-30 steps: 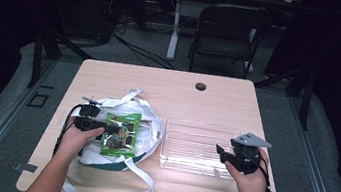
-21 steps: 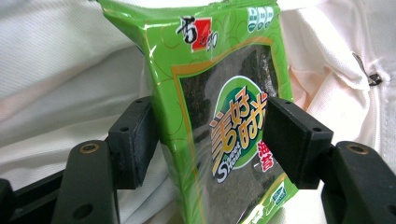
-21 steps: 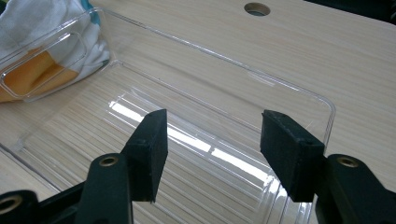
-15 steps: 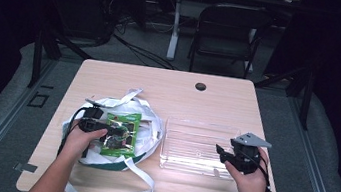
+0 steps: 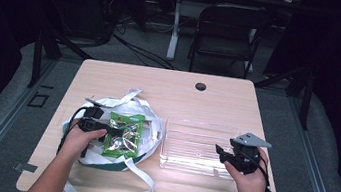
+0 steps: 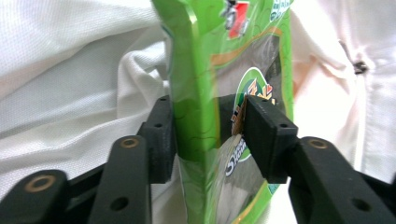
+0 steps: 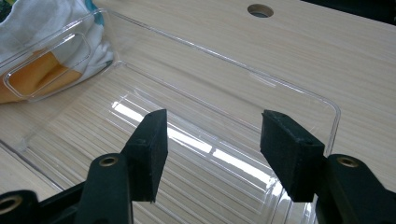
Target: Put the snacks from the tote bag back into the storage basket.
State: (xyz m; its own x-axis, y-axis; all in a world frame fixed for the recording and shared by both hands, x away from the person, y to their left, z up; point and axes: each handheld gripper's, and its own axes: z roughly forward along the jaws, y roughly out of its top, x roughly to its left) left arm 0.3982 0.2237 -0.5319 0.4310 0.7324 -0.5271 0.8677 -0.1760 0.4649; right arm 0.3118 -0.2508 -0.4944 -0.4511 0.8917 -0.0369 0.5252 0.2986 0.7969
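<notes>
Table [image 5: 208,101], green packet [image 5: 123,134], clear tray [image 5: 196,147].

My table [image 5: 169,88] is brightly lit amid darkness; glare streaks the clear tray [image 7: 219,154] between my right jaws.

Printed markings appear on the green packet [image 6: 224,93] only. In the left gripper view, red and white characters at its upper edge, a round orange emblem at mid-height and curved white lettering on the clear window below are all too blurred or cropped to read. No other object carries text.
</notes>
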